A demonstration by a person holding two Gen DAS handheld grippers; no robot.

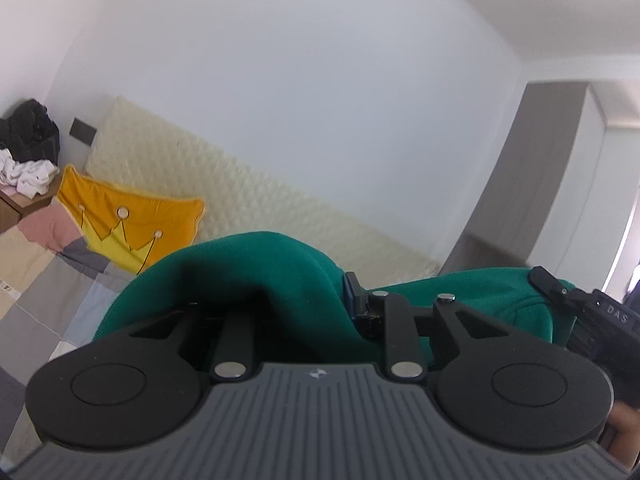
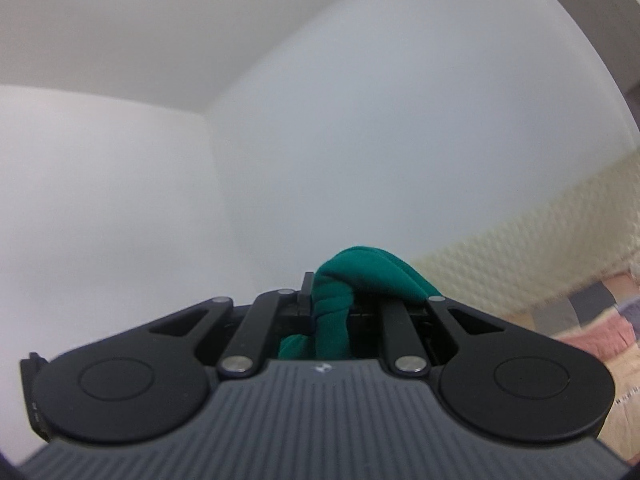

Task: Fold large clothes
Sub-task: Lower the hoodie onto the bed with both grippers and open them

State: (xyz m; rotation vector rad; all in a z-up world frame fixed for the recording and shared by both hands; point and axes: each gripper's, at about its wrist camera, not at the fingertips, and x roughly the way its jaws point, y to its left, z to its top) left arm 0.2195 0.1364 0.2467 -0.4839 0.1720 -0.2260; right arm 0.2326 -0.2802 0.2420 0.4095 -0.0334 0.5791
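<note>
A green garment [image 1: 256, 276] is bunched over my left gripper [image 1: 316, 304] and hides its left finger; only the right fingertip [image 1: 354, 292] shows. The cloth stretches right toward my right gripper, seen at the right edge [image 1: 560, 292]. In the right wrist view my right gripper [image 2: 332, 300] is shut on a twisted fold of the same green garment [image 2: 360, 276], which drapes over the right finger. Both grippers are held up high, facing the wall.
A bed with a patchwork cover [image 1: 48, 280] lies below at the left, with an orange crown cushion [image 1: 128, 224] against a cream padded headboard [image 1: 240, 184]. A pile of clothes [image 1: 28, 152] sits on a bedside stand. A doorway [image 1: 560, 184] is at the right.
</note>
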